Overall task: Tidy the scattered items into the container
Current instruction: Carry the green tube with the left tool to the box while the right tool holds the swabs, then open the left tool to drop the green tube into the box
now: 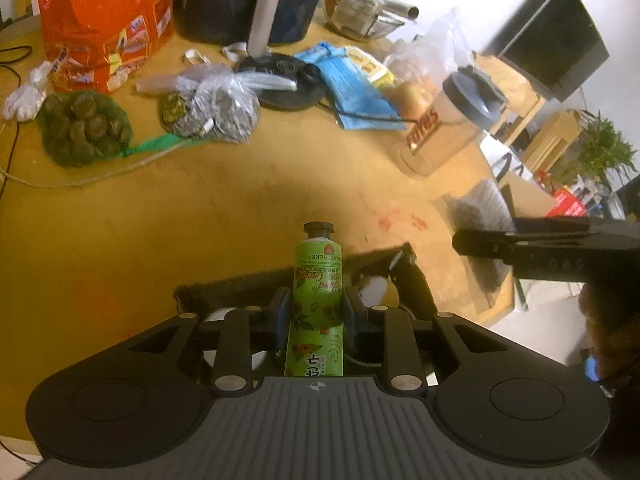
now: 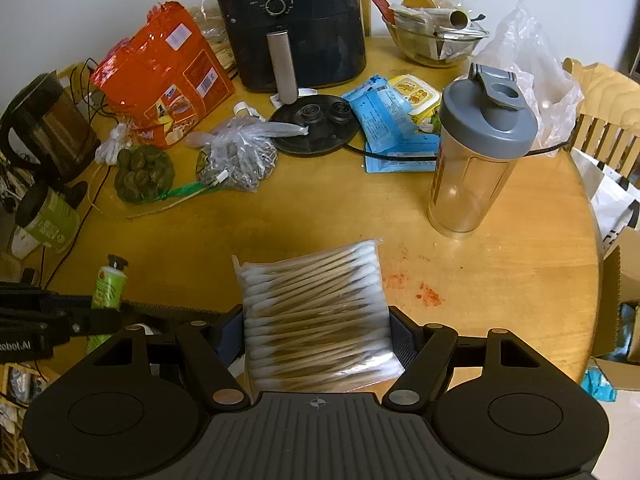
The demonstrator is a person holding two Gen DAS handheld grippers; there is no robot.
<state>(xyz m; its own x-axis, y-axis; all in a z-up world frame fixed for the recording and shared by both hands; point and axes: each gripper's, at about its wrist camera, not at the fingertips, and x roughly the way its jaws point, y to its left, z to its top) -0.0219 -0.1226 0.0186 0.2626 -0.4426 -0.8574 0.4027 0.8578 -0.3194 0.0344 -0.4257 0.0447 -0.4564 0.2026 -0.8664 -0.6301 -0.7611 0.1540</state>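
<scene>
Green hand-cream tube (image 1: 316,304): clamped in your L gripper (image 1: 315,312), cap fwd, held over a dark bin (image 1: 248,286) just below.
Cotton-swab pack (image 2: 316,316): pinched across its width by your R gripper (image 2: 318,334), above the wooden table (image 2: 500,280).
Step, by my read: both items picked, carry/drop phase.
Next: lower tube inside bin rim, release; then bring swabs over, same.

Ahead of both tools lies a smooth, worn wooden table (image 2: 320,216), with a glossy green tube (image 1: 316,300) and cotton swabs in clear shiny plastic (image 2: 316,312) between matt black fingers.
</scene>
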